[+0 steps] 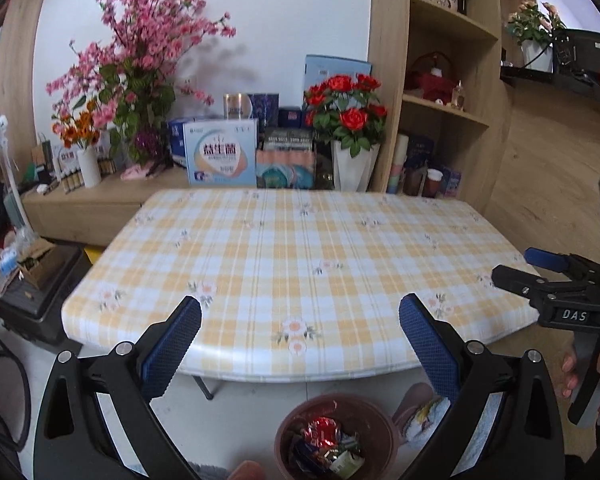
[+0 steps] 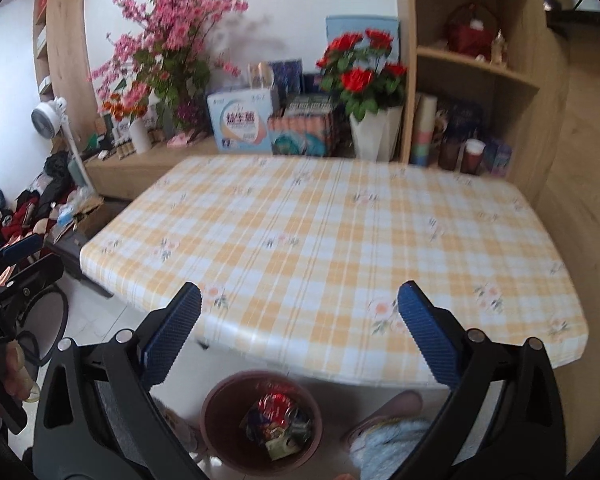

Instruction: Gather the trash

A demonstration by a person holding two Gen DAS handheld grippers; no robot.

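Left wrist view: the left gripper (image 1: 300, 320) has its fingers spread wide and empty over the checked bench (image 1: 300, 240). The brown bin (image 1: 296, 420) with wrappers (image 1: 328, 446) sits at 6 o'clock, the right gripper (image 1: 516, 268) at 3 o'clock.

Right wrist view: the right gripper (image 2: 300, 316) is fully spread, holding nothing. The bin (image 2: 220, 416) with wrappers (image 2: 278, 426) stands on the floor at 6 o'clock; flower vases (image 2: 376, 130) crowd 12 o'clock.

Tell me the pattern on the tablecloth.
The tablecloth is a yellow and white check with small printed flowers; the left wrist view shows it sharpest.

Right tongs (image 2: 299, 312) wide apart, empty, above checked table (image 2: 340, 232); bin (image 2: 220, 432) with wrappers (image 2: 278, 424) on floor below.
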